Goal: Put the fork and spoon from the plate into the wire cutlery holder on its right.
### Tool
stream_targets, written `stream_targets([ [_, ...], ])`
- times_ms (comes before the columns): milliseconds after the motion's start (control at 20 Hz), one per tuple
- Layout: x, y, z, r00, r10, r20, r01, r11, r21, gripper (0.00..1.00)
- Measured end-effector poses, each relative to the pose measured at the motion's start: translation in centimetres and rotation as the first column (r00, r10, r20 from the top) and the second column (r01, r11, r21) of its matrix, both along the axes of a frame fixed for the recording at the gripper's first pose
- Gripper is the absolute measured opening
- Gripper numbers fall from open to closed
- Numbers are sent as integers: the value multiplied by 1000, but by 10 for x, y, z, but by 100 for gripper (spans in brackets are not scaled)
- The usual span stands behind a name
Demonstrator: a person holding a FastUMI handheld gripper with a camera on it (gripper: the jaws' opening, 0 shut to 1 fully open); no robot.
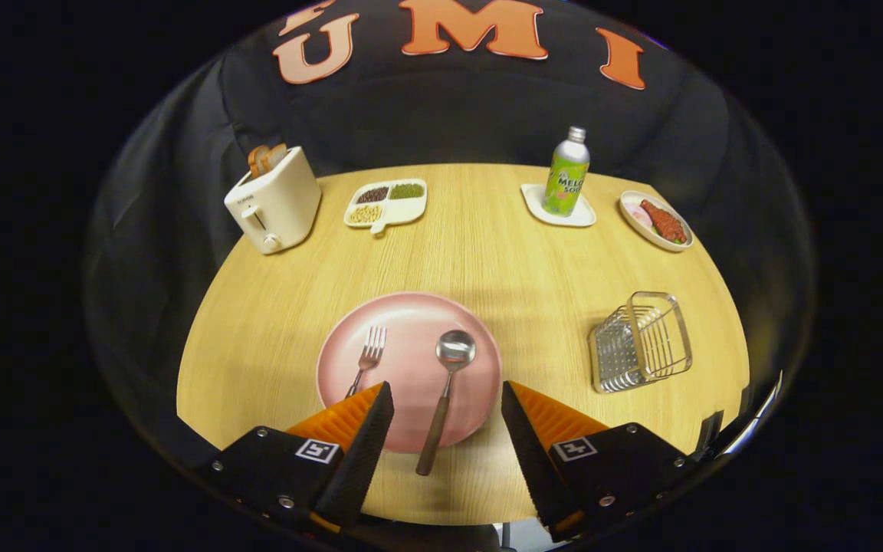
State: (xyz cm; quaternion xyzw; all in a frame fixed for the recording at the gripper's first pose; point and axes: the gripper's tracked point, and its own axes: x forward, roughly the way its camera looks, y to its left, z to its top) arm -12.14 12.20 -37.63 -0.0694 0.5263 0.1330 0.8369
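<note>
Approach step: gripper (447, 414) open and empty above the spoon (445, 391) handle, fork (366, 368) alongside on the plate (411, 322) near the tabletop's front edge; next, descend, grip, carry to wire cutlery holder (641, 341)

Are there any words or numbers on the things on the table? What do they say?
Bottle: the letters on its label wrap round the side, so no whole word can be read.
Toaster: a tiny word on its front, too small to read.
Gripper, open over the handle of the spoon: a square black-and-white marker on each finger, with no words or numbers.
</note>
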Motion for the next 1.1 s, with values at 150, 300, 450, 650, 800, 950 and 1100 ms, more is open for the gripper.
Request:
stream_targets([
  [150, -6, 5, -21, 996, 30, -84, -33, 999, -40, 81],
  [300, -9, 6, -36, 987, 32, -160, -45, 996, -76, 73],
  [450, -11, 10, -49, 972, 35, -234, -54, 996, -77, 68],
  [650, -11, 6, -66, 949, 5, -314, -45, 992, -118, 61],
  [800, -10, 4, -74, 933, -44, -358, -9, 989, -145, 48],
  [950, -11, 3, -79, 920, -68, -385, 7, 987, -159, 33],
  [1100, -14, 3, -84, 910, -88, -406, 20, 985, -170, 18],
])
